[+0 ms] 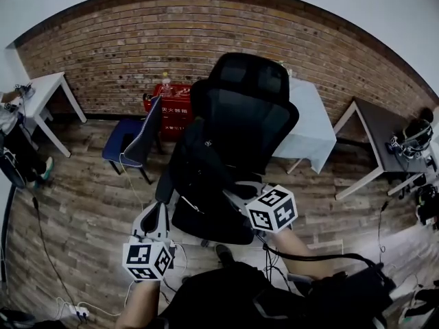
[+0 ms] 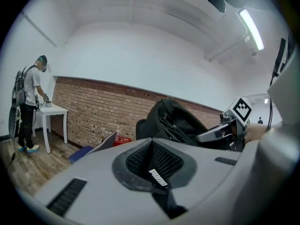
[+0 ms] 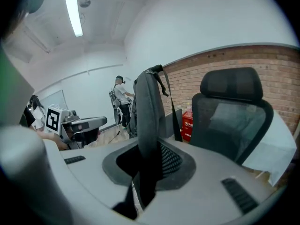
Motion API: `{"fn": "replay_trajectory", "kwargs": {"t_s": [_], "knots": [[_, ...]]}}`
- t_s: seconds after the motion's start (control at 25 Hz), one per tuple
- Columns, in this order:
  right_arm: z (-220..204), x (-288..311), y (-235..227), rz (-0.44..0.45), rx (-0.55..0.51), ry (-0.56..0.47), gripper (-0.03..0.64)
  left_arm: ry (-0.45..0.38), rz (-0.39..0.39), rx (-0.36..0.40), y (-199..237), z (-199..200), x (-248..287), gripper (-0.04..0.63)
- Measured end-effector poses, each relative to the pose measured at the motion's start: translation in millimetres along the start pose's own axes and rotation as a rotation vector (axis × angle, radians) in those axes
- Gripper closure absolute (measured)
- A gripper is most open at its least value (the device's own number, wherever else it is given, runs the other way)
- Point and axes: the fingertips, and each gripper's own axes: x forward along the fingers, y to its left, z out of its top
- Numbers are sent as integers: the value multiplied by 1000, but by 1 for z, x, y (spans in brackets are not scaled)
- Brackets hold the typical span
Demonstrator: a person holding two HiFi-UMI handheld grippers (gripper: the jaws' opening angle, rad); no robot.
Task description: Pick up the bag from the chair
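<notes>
A black backpack (image 1: pixel 199 162) hangs lifted in front of the black mesh office chair (image 1: pixel 250 105), with its lower end near the seat. My left gripper (image 1: pixel 159 214) is shut on a thin black strap with a white label (image 2: pixel 158 177) at the bag's left side. My right gripper (image 1: pixel 236 196) is shut on a wide grey-black shoulder strap (image 3: pixel 147 111), which rises up from between its jaws. In the left gripper view the backpack (image 2: pixel 177 121) bulges ahead, with the right gripper (image 2: pixel 220 132) beside it. The right gripper view shows the chair (image 3: pixel 229 111) and the left gripper (image 3: pixel 84 124).
A blue chair (image 1: pixel 130 142) and a red crate (image 1: pixel 171 110) stand by the brick wall. There is a white table (image 1: pixel 44 91) at the left, a cloth-covered table (image 1: pixel 309 125) behind the chair and a dark table (image 1: pixel 381 136) at the right. A person (image 2: pixel 30 107) stands at the white table. Cables (image 1: pixel 75 307) lie on the floor.
</notes>
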Motion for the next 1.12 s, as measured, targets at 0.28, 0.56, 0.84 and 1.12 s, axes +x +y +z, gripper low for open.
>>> {"fn": "replay_trajectory", "kwargs": {"t_s": [0.28,0.56,0.84,1.12], "knots": [[0,-10,-10,-26,9,-18,546,-6,31,-5,-4,1,3,583],[-2,-11,-16,-22,-14,-14,546,-9,32,-15,-12,4,8,583],[1,-7,-16,-15,-28,-19,546,-7,35,-23,-10,2,13,584],[3,-5,-21,-27,-38,-29,546,-36,41,-21,-6,5,16,583]]}}
